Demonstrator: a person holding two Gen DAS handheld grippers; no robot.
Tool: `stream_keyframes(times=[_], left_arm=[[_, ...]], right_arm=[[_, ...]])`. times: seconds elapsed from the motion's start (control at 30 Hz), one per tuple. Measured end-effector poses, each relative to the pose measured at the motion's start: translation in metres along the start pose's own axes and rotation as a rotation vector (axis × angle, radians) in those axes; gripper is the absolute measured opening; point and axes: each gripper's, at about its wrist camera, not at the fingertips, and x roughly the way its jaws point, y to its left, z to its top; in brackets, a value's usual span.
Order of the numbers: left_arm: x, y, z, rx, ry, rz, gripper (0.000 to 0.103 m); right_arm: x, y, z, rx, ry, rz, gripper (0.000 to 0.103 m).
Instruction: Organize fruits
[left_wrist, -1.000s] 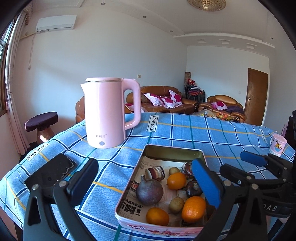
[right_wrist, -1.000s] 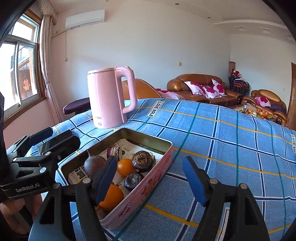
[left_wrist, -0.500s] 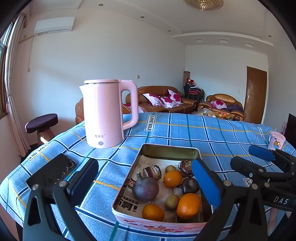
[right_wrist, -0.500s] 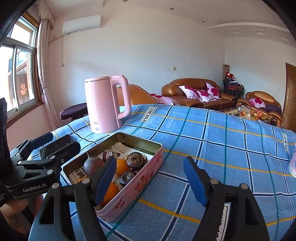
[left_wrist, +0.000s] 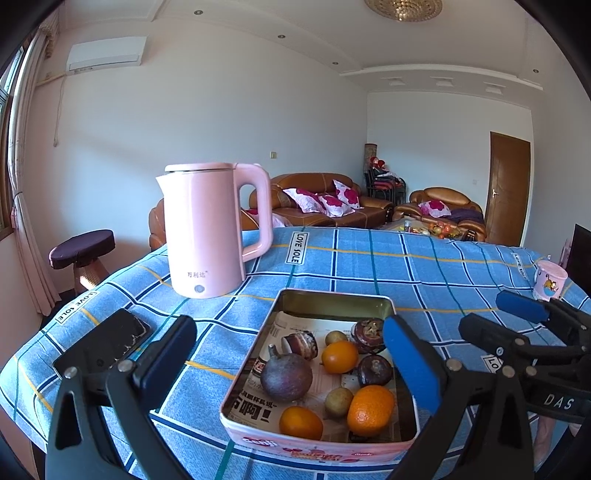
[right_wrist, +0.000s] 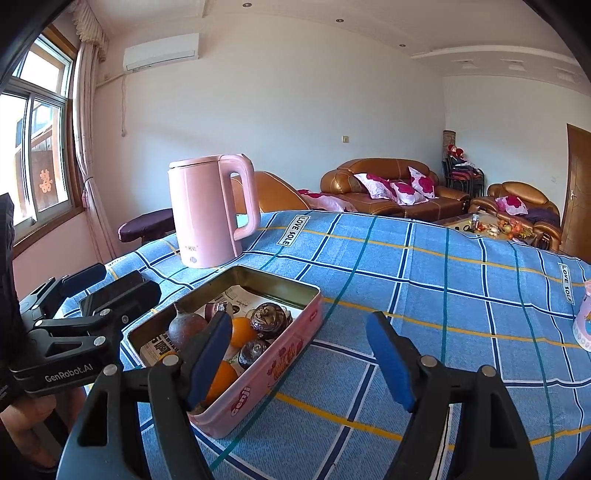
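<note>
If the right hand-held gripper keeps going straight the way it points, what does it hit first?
Most likely the bare blue checked tablecloth, just right of the pink tin. The open right hand-held gripper points slightly downward; depth is uncertain.

**Readable text in view**

- tablecloth (left_wrist: 369, 266): "LOVE SOLE" patches, several spots
- left gripper (right_wrist: 68, 367) body: "GenRobot.AI"
- right gripper (left_wrist: 559, 400) body: "DAS", rest cut off
- pink tin (right_wrist: 258, 373) side: "Genji"
- kettle (left_wrist: 203, 229) label: Chinese characters, too small to read
</note>
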Motion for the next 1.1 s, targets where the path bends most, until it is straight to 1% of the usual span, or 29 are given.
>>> stream_keyframes(times=[0.63, 0.77, 1.1], left_arm=[[-0.003, -0.01, 0.002, 0.028, -0.002, 0.004, 0.103], [-0.005, -0.01, 0.004, 0.02, -0.001, -0.016, 0.103], [-0.012, -0.018, 0.007, 0.03, -0.02, -0.015, 0.103]], right_arm=[[-0.012, -0.006, -0.002, 0.006, -0.018, -0.022, 0.077], [-0.014, -0.011, -0.003, 0.014, -0.021, -0.031, 0.077], [-0.023, -0.021, -0.001, 0.028, -0.041, -0.048, 0.077]])
